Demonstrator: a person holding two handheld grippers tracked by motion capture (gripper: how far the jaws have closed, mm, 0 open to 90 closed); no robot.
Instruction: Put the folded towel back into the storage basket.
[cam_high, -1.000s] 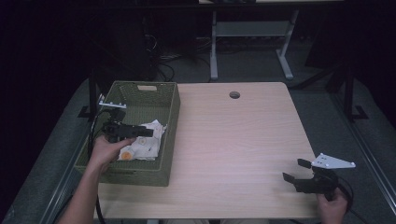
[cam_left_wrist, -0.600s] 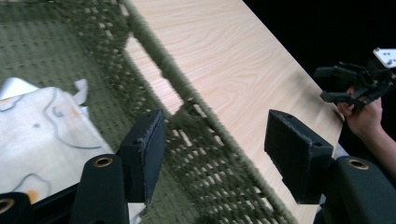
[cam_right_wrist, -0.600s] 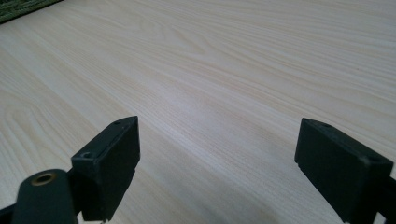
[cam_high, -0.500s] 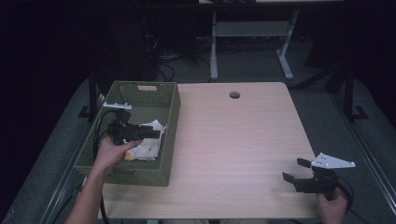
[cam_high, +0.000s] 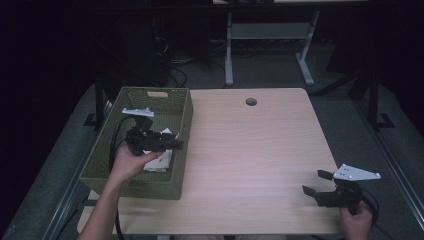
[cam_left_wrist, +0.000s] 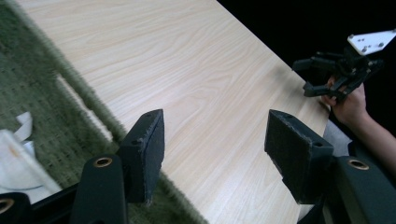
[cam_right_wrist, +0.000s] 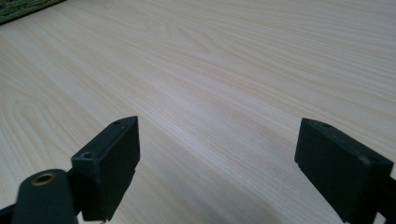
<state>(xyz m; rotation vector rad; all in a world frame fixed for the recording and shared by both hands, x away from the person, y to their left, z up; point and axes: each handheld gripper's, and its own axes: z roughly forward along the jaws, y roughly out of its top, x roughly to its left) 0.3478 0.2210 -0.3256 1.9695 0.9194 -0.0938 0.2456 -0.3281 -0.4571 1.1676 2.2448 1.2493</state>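
the left gripper (cam_left_wrist: 212, 154) has its jaws spread wide with nothing between them. just under and behind the left jaw runs the near rim of a green woven basket (cam_left_wrist: 70, 84), and white crumpled paper (cam_left_wrist: 16, 158) lies inside it, down to the left of that jaw. between and beyond the jaws stretches the light wooden table (cam_left_wrist: 187, 70). far past the right jaw, at the table's edge, a hand (cam_left_wrist: 348, 105) holds the right gripper (cam_left_wrist: 310, 77), its jaws apart.

in the right gripper view the right gripper (cam_right_wrist: 217, 163) shows both jaws well apart and empty, with bare table (cam_right_wrist: 224, 70) between and ahead of them. far beyond the left jaw a green sliver of basket (cam_right_wrist: 23, 9) shows.

from the high view the left gripper (cam_high: 175, 145) hangs over the basket (cam_high: 177, 120), above the paper (cam_high: 162, 162), jaws pointing toward the table's middle. the right gripper (cam_high: 314, 184) sits near the front right corner. a dark round hole (cam_high: 251, 101) lies at the far edge.
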